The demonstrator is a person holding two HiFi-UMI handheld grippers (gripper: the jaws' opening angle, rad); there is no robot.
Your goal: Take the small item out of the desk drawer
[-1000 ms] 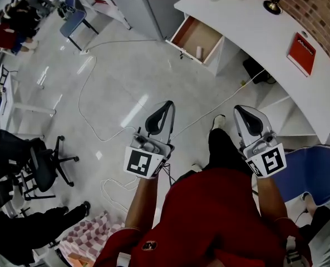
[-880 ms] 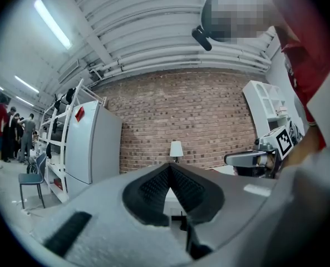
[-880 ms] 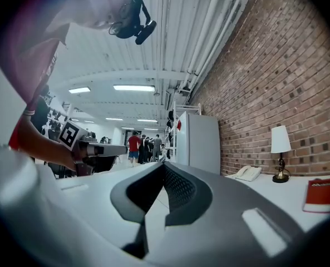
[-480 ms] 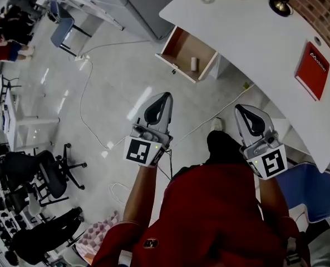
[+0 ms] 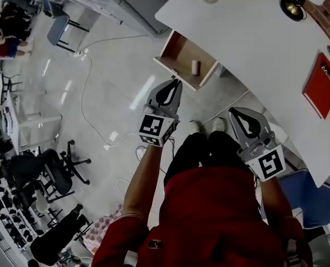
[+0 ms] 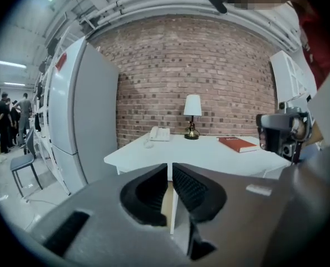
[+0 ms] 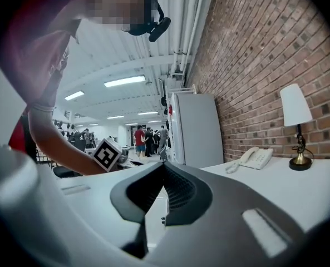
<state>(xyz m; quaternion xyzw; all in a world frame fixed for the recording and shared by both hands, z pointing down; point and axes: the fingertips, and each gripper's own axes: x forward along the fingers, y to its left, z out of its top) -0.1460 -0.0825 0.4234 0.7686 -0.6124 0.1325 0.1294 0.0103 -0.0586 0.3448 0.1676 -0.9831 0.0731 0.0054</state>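
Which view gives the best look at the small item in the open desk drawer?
The head view: it looks down into the open drawer, where the small pale item sits in plain sight. Neither the left gripper view nor the right gripper view shows the item.

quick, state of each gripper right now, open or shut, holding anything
left gripper: jaws opening, narrow gap, nothing between them
right gripper: closed, empty

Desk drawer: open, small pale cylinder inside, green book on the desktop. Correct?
One thing is wrong: the book is red, not green, as the head view shows. The rest stands: the desk drawer is open, the small pale cylinder is inside it, and the book lies on the desktop.
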